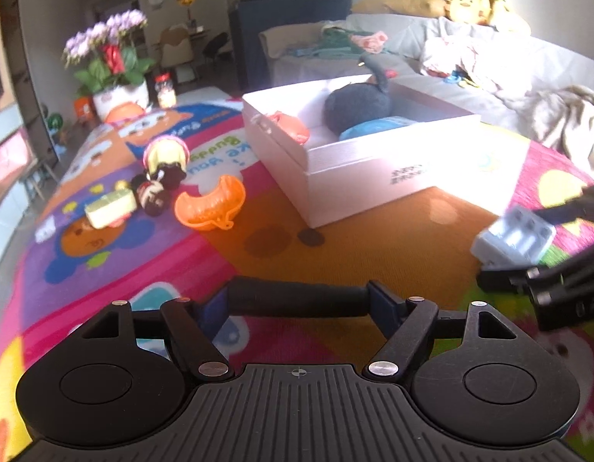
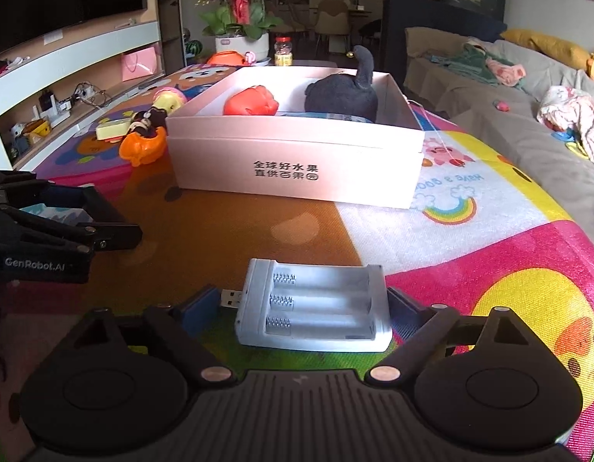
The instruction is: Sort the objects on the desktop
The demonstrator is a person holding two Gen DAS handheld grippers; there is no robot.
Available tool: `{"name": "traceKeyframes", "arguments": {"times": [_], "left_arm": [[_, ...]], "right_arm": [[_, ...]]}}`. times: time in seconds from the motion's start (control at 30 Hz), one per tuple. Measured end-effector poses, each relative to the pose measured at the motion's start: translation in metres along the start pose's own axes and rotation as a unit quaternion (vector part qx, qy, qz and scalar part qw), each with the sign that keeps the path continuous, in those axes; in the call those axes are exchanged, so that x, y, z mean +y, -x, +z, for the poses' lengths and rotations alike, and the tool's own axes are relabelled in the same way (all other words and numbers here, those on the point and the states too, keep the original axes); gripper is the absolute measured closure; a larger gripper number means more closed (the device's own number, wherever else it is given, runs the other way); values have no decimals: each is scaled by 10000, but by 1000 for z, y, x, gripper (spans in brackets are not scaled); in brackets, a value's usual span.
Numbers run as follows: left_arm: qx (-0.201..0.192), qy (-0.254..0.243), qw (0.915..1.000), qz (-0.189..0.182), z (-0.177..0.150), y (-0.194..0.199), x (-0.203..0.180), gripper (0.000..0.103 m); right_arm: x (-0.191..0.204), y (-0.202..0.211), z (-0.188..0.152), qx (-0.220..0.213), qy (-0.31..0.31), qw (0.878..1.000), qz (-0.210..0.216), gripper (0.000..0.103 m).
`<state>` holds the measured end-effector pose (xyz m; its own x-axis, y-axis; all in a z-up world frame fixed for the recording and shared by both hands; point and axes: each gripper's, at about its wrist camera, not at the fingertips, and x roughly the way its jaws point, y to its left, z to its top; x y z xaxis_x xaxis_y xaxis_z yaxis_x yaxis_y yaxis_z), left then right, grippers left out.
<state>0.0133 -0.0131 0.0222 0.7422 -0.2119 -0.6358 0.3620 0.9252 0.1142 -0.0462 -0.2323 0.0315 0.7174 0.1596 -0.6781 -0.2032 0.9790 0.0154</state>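
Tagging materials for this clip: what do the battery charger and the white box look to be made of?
Battery charger: probably hard moulded plastic, pale grey with a slight sheen; metal coil springs in its slots. White box: likely matte cardboard, with thin straight walls and printed lettering.
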Motion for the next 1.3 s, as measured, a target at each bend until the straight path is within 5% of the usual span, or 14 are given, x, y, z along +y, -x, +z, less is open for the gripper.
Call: {"name": "traceKeyframes", "arguments": {"times": [0.17, 0.4, 0.6, 0.83, 0.93, 1.3], "left_arm": [[-268, -244, 9993, -112, 0, 46, -10, 23], [-1086, -288, 9933, -281, 17, 119, -18, 23], [-1484, -450, 9875, -291, 47, 122, -28, 23], [-1855, -969, 9777, -186, 113, 47, -31, 22], [-1605, -1092, 9794, -562, 131, 10, -26, 6], [-728, 68, 9969, -275, 30, 1, 32, 3]], "right_arm": [[-4, 44, 12, -346, 151, 9991, 182, 12], [-25, 149, 44, -1502, -33, 9865, 644, 12], [-38, 194, 61, -2151, 61, 9757, 402, 12], [-49, 185, 86, -2258, 231, 9738, 107, 12], [-54, 170, 99, -2180, 202, 9757, 32, 12], [-49, 99, 160, -1841, 119, 9822, 364, 12]]}}
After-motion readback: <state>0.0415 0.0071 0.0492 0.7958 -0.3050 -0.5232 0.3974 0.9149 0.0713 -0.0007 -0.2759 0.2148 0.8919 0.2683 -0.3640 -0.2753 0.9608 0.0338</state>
